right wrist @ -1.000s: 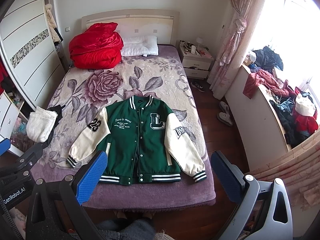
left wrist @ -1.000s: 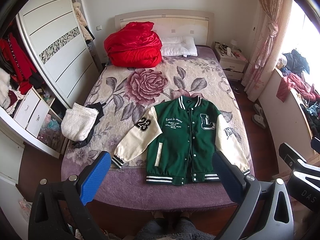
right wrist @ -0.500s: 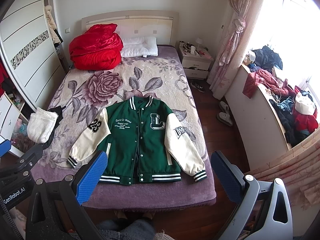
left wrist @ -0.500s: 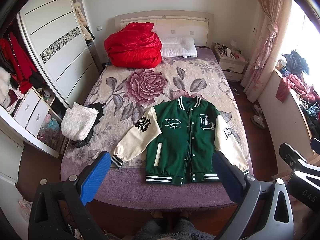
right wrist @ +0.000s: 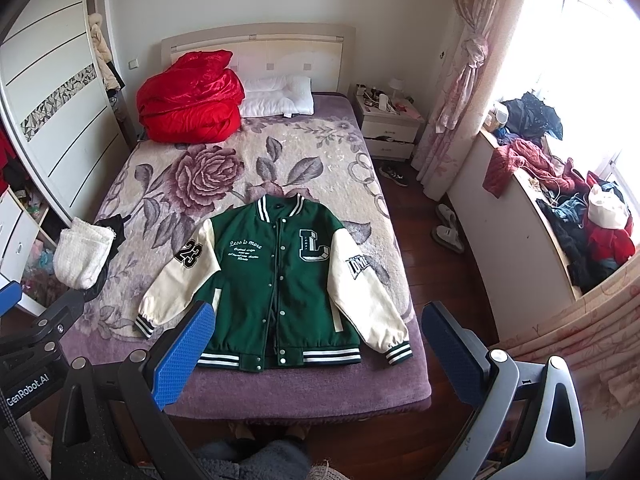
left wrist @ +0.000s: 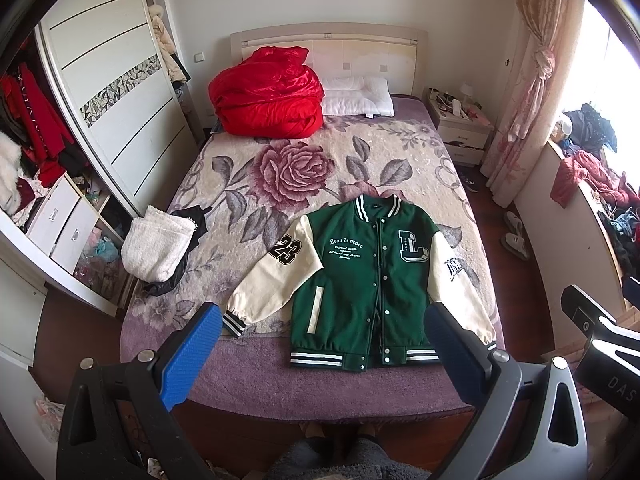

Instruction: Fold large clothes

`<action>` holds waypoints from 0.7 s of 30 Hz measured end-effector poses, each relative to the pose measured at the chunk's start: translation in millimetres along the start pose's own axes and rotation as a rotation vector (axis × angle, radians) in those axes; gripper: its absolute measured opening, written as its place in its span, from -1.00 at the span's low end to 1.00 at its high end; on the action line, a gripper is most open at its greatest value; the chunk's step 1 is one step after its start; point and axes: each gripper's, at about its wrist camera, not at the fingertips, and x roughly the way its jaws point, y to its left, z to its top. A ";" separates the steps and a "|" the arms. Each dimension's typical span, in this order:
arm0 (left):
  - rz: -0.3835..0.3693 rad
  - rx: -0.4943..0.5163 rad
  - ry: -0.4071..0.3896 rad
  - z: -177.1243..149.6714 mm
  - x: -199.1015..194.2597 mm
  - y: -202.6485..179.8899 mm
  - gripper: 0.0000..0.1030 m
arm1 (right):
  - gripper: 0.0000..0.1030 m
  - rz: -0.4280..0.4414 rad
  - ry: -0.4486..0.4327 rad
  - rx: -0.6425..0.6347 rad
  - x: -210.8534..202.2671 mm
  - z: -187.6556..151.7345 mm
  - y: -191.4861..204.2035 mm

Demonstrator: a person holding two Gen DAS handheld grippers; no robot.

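From the left wrist view, the left tool (left wrist: 324, 356) is held above the foot of the bed (left wrist: 320, 380), its 2 blue-padded fingers (left wrist: 192, 354) spread wide with nothing between them. The green varsity jacket (left wrist: 360, 280) lies flat and face up on the floral blanket (left wrist: 296, 168), near the foot of the bed and toward its right side. It is buttoned, collar pointing to the headboard, cream sleeves angled out to both sides; a "23" patch sits on one sleeve and a large "L" on the chest. To the left of the jacket, at the bed's edge, a folded white knit (left wrist: 156, 248) rests on a dark garment. A red quilt (left wrist: 268, 96) is bundled at the head of the bed, touching a white pillow (left wrist: 358, 96). A nightstand (left wrist: 460, 128) stands right of the bed, and part of the right tool shows at the right edge.

From the right wrist view, the right tool (right wrist: 316, 354) also hangs over the foot of the bed (right wrist: 320, 388), fingers (right wrist: 184, 354) wide apart and empty. The jacket (right wrist: 276, 280) lies spread below it, striped hem nearest the camera, both striped cuffs resting on the bed. The white knit (right wrist: 82, 258) sits well to the left. Slippers (right wrist: 448, 228) lie on the wood floor to the right, near a ledge piled with clothes (right wrist: 580, 216). The left tool's body shows at the left edge.
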 end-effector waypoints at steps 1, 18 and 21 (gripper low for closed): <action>0.000 -0.001 0.000 -0.4 -0.5 0.2 1.00 | 1.00 0.002 -0.001 0.000 -0.6 0.2 -0.5; -0.007 -0.006 -0.001 -1.6 -2.5 0.4 1.00 | 1.00 0.002 -0.003 0.005 -5.3 -2.3 -0.4; -0.007 -0.009 0.002 -0.6 1.0 1.6 1.00 | 1.00 0.000 0.000 0.008 -6.9 -1.8 -1.3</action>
